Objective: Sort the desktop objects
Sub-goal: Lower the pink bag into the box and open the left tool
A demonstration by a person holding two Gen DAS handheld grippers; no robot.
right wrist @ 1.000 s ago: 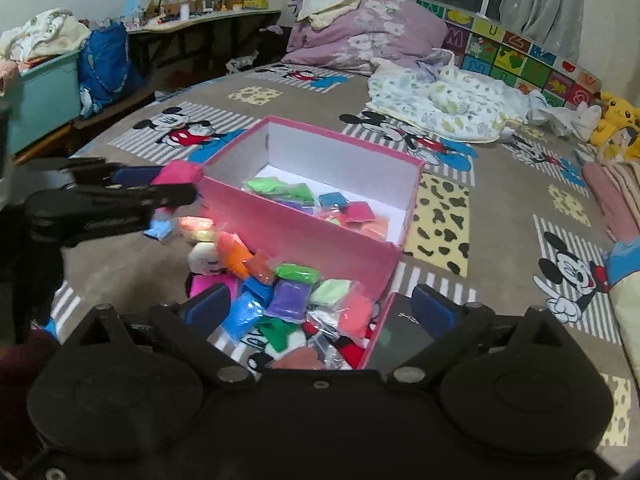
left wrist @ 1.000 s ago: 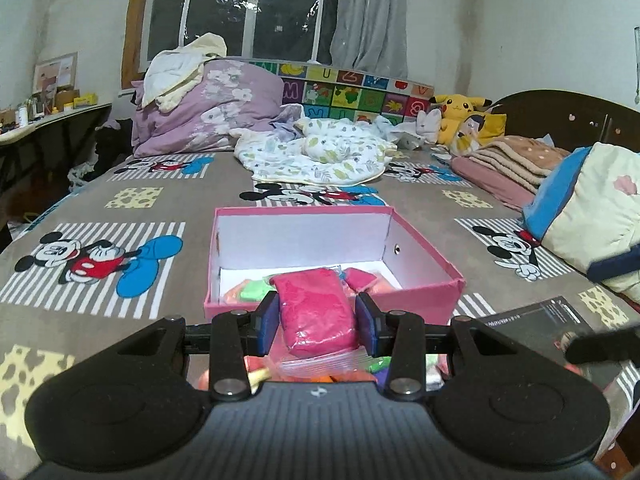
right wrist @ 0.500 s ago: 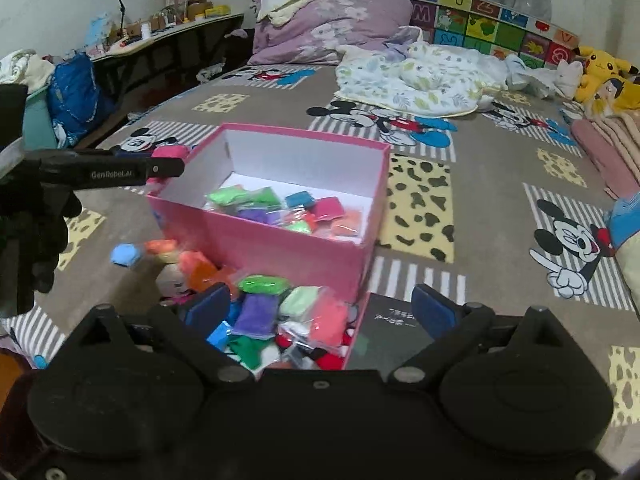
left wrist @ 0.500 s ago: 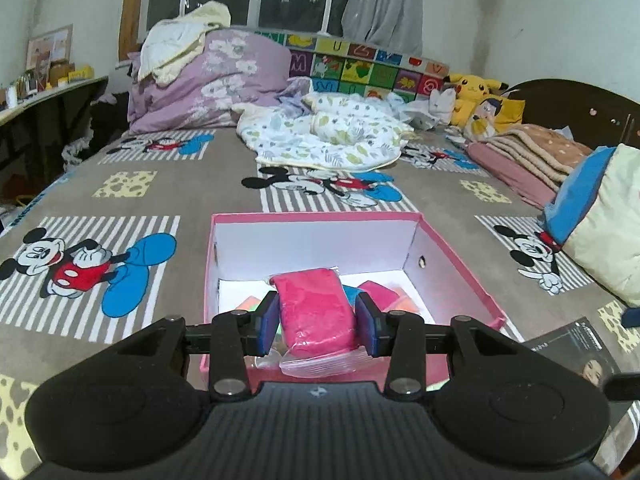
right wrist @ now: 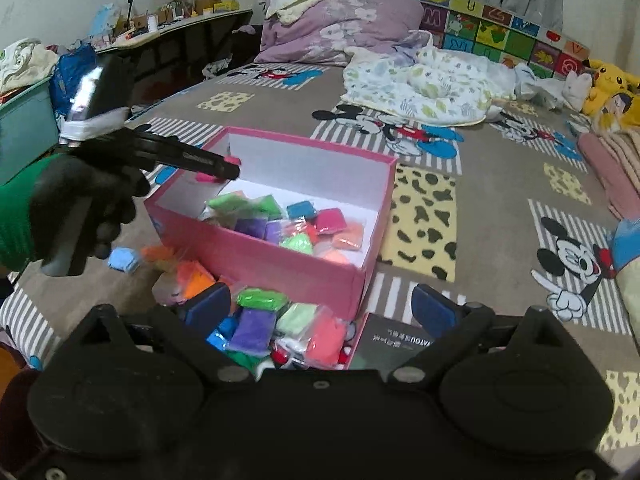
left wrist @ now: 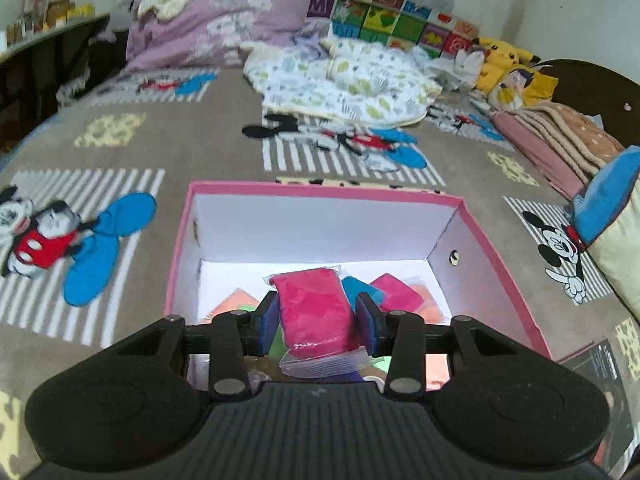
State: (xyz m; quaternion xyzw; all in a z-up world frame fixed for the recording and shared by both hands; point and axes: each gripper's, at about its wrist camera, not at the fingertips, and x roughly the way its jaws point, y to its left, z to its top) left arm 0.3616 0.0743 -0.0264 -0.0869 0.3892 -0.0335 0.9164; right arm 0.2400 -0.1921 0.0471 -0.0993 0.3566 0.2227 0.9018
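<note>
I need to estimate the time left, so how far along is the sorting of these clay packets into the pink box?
Roughly midway. Done: several coloured packets already lie inside the pink box. In hand: the left gripper is shut on a pink packet held above the box, not yet released. Left: a pile of packets sits on the bedspread in front of the box, under the open, empty right gripper, plus a stray blue packet.

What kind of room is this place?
Most likely a bedroom: the work happens on a bed with a cartoon-print cover, a rumpled purple duvet is piled behind, and yellow plush toys sit by the wall.
</note>
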